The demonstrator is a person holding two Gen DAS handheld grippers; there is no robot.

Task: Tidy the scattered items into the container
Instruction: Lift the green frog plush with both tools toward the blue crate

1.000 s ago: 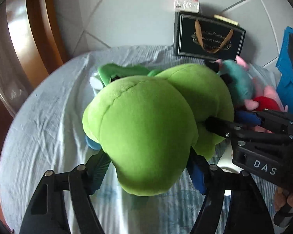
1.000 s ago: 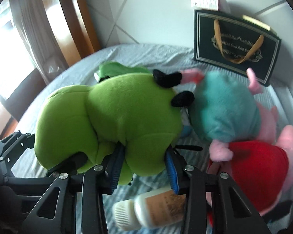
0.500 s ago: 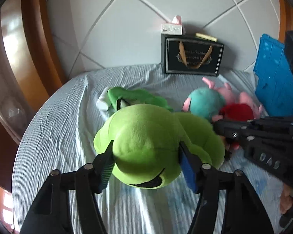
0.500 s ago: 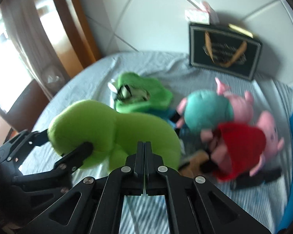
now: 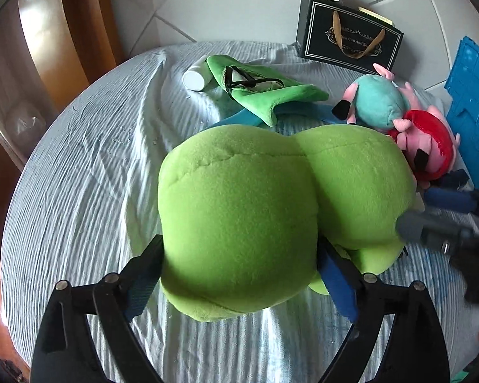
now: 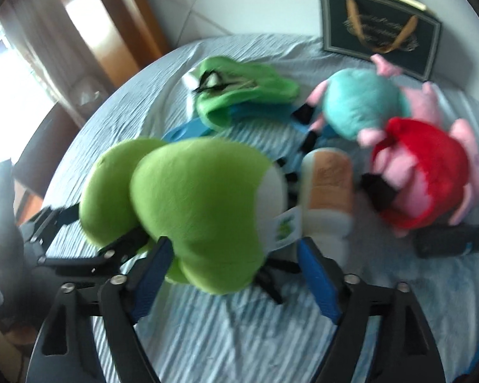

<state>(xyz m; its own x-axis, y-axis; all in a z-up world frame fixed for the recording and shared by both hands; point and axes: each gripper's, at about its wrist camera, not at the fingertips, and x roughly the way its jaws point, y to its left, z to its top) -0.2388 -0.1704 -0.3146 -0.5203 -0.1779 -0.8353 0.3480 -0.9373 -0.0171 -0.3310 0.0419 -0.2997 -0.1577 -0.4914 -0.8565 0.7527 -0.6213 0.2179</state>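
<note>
A big green plush (image 5: 255,210) lies on the striped bed sheet (image 5: 89,166). My left gripper (image 5: 239,255) straddles its head end; the jaws are opening and the pads stand at its sides without squeezing it. In the right wrist view my right gripper (image 6: 236,252) is opening around the plush's (image 6: 201,198) tail end, the right pad clear of it. A blue crate (image 5: 472,111) stands at the right edge. Two pig plushes, one in teal (image 5: 376,102) and one in red (image 5: 431,146), lie beside the crate.
A flat green plush with black glasses (image 5: 265,92) and a white bottle (image 5: 194,78) lie farther back. A tan-labelled bottle (image 6: 329,182) and a black object (image 6: 453,239) lie near the red pig. A black gift bag (image 5: 348,41) leans on the tiled wall.
The green plush, held up half a second ago, now rests lower on the sheet. Both grippers have spread wide; the right one was shut and empty half a second ago.
</note>
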